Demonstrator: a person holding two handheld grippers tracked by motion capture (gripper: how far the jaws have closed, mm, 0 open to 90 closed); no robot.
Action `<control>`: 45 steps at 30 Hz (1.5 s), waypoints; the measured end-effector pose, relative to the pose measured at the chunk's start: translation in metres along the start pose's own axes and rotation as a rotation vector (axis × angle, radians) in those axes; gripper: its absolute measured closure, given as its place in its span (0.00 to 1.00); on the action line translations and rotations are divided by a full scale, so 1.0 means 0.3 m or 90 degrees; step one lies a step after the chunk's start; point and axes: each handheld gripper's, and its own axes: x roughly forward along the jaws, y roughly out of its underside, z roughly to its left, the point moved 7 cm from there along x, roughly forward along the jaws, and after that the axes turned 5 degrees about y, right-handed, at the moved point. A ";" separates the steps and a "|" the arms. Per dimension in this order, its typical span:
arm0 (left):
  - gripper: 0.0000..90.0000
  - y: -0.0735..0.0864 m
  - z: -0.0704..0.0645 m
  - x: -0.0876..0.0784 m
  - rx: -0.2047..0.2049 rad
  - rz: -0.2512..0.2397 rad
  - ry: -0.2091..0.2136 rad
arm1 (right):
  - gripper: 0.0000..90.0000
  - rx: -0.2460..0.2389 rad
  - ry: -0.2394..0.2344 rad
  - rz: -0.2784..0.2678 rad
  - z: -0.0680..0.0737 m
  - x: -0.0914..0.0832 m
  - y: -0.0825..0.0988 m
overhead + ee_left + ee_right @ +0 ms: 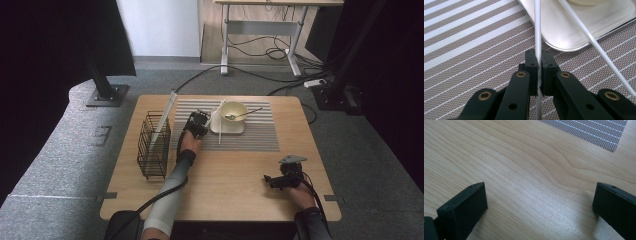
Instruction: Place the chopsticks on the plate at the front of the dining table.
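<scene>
Left gripper view has my left gripper (pixel 538 65) pinching one white chopstick (pixel 537 30) just off the tray's near-left corner (pixel 554 43) on the striped mat (pixel 469 50), while my right gripper (pixel 540 202) rests spread over the table's near-right edge, kept clear.

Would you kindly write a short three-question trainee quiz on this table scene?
1. True or false: the left gripper has its jaws shut on a white chopstick.
2. What lies in the bowl? A) spoon B) fork C) nothing
3. Which gripper rests with open jaws over the bare wooden table?

Key: 1 true; 2 A; 3 the right gripper.
</scene>
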 end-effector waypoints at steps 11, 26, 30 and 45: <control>0.93 0.009 -0.038 0.039 0.010 0.014 0.009 | 0.00 0.000 0.000 0.000 0.000 0.000 0.000; 0.81 0.013 -0.097 0.051 0.027 0.018 0.043 | 0.00 0.000 0.000 0.000 0.000 0.001 -0.001; 0.79 0.014 -0.112 0.050 0.030 0.016 0.049 | 0.00 0.000 0.000 0.000 0.000 0.001 -0.001; 0.61 -0.011 -0.092 -0.036 0.013 -0.046 0.067 | 0.00 0.000 0.000 0.001 0.001 0.000 0.000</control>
